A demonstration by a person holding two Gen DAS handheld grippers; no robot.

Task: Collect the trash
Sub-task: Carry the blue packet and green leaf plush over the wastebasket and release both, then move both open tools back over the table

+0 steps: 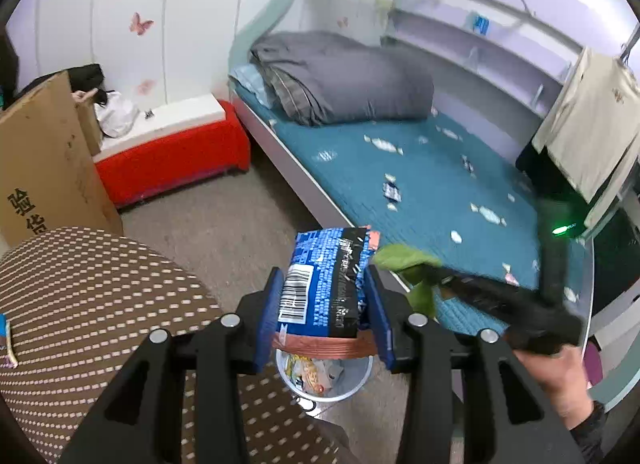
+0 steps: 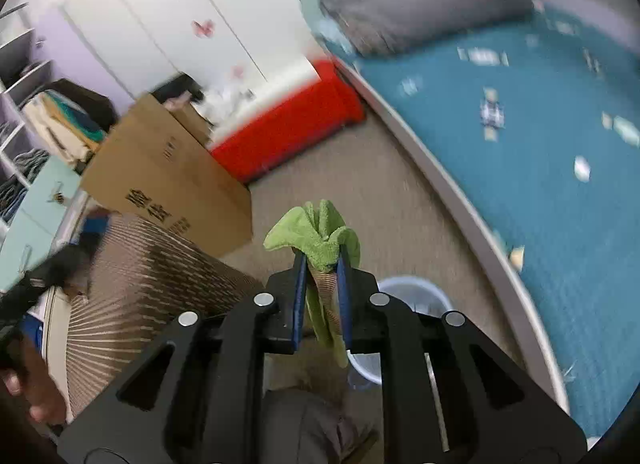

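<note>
You have one blue snack packet (image 1: pixel 326 284) clamped between the blue pads of your left gripper (image 1: pixel 325 300), its jaws closed partway to the packet's width. The packet is crinkled, blue with white print, a barcode on its left face and a copper-coloured sealed edge at the bottom. It hangs directly above the one pale bin (image 1: pixel 352 384), where crumpled wrappers already lie.

Your right gripper (image 2: pixel 322 288) is pinched nearly closed on one green cloth (image 2: pixel 316 238), which bunches above the pads and trails down between them. From the left wrist view that cloth (image 1: pixel 408 264) sits just beside the packet's right edge, close to the space over the bin.

More than a dozen small wrappers (image 1: pixel 384 144) are scattered over the teal bed (image 1: pixel 420 184); an exact count is not possible. One folded grey quilt (image 1: pixel 344 80) lies at its head. One brown dotted cushion (image 1: pixel 100 324) sits left of the bin, with one cardboard box (image 1: pixel 44 160) and one red bench (image 1: pixel 172 160) beyond.
</note>
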